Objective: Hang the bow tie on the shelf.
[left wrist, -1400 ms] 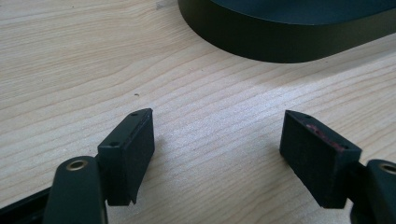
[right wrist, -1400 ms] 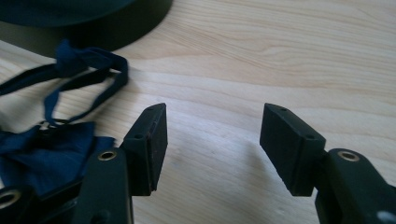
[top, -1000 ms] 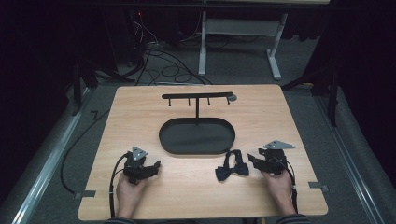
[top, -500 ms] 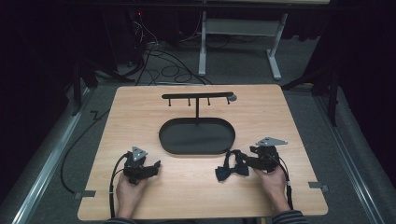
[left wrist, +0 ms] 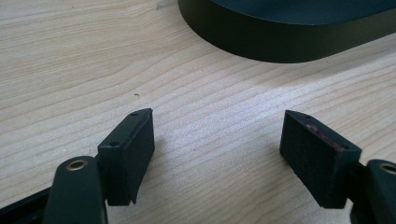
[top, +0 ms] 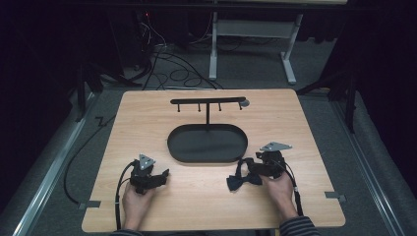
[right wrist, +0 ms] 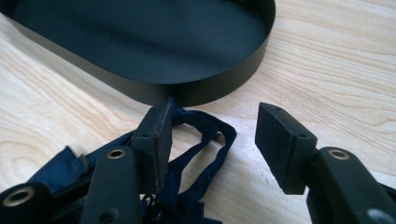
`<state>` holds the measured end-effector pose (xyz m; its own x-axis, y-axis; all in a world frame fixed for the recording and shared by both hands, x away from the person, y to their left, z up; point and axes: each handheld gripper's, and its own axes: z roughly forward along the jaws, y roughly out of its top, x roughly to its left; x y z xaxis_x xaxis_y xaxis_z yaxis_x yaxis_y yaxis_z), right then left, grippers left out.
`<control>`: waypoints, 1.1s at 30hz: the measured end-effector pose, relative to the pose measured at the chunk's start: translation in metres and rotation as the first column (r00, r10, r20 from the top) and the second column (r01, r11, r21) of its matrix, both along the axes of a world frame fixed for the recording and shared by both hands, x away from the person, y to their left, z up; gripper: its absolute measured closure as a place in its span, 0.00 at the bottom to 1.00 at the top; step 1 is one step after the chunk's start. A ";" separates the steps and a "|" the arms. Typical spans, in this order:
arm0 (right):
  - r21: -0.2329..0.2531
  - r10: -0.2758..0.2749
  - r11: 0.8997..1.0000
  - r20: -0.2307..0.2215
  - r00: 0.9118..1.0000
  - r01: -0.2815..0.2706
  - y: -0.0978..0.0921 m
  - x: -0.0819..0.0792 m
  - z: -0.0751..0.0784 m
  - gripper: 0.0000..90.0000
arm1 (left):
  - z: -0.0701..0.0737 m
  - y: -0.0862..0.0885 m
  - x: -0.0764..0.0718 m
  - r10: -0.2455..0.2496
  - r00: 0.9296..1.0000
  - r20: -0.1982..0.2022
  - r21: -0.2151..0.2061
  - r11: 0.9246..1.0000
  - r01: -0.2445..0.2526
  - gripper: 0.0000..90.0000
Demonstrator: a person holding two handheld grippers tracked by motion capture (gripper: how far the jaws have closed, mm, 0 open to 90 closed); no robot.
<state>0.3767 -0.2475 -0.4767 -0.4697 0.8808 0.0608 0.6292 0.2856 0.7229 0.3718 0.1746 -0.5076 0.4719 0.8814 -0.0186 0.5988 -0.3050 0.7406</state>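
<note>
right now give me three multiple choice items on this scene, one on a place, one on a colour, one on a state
1. Where does the bow tie lie?
A. in the tray
B. on the table by the right gripper
C. on the hook bar

2. What colour is the oval tray?
A. black
B. white
C. red

3. How do the left gripper's jaws stand?
A. shut on the bow tie
B. shut on nothing
C. open

Key: 1 B, it lies on the wood beside the right gripper. 2 A, its wall and floor are black. 3 C, bare wood shows between the jaws.

High view overhead, facing forward-down on table; both gripper views low, close, sharing black oval tray rim.
</note>
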 end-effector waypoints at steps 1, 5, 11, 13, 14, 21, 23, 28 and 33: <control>0.000 -0.011 1.000 -0.006 1.000 0.011 0.000 0.003 -0.003 0.54 | 0.000 0.000 0.000 0.000 1.000 0.000 0.000 1.000 0.000 0.30; -0.003 -0.022 1.000 -0.021 1.000 0.022 -0.001 0.007 -0.008 0.56 | 0.000 0.000 0.000 0.000 1.000 0.000 0.000 1.000 0.000 0.30; -0.015 -0.019 1.000 -0.060 0.998 0.018 0.000 0.012 -0.016 0.66 | 0.000 0.000 0.000 0.000 1.000 0.000 0.000 1.000 0.000 0.30; -0.031 -0.020 0.999 -0.059 0.998 0.018 0.002 0.011 -0.016 0.75 | 0.000 0.000 0.000 0.000 1.000 0.000 0.000 1.000 0.000 0.30; -0.033 -0.016 0.999 -0.060 0.998 0.014 0.003 0.011 -0.016 0.77 | 0.000 0.000 0.000 0.000 1.000 0.000 0.000 1.000 0.000 0.30; -0.095 0.022 0.995 -0.036 0.999 -0.025 0.010 0.007 -0.016 0.97 | 0.000 0.000 0.000 0.000 1.000 0.000 0.000 1.000 0.000 0.30; -0.097 0.026 0.995 -0.035 0.999 -0.029 0.011 0.007 -0.016 0.99 | 0.000 0.000 0.000 0.000 1.000 0.000 0.000 1.000 0.000 0.30; -0.080 0.042 0.996 -0.022 0.999 -0.044 0.012 0.005 -0.016 1.00 | 0.000 0.000 0.000 0.000 1.000 0.000 0.000 1.000 0.000 0.30; -0.062 0.048 0.997 -0.006 0.999 -0.048 0.011 0.002 -0.012 1.00 | 0.000 0.000 0.000 0.000 1.000 0.000 0.000 1.000 0.000 0.30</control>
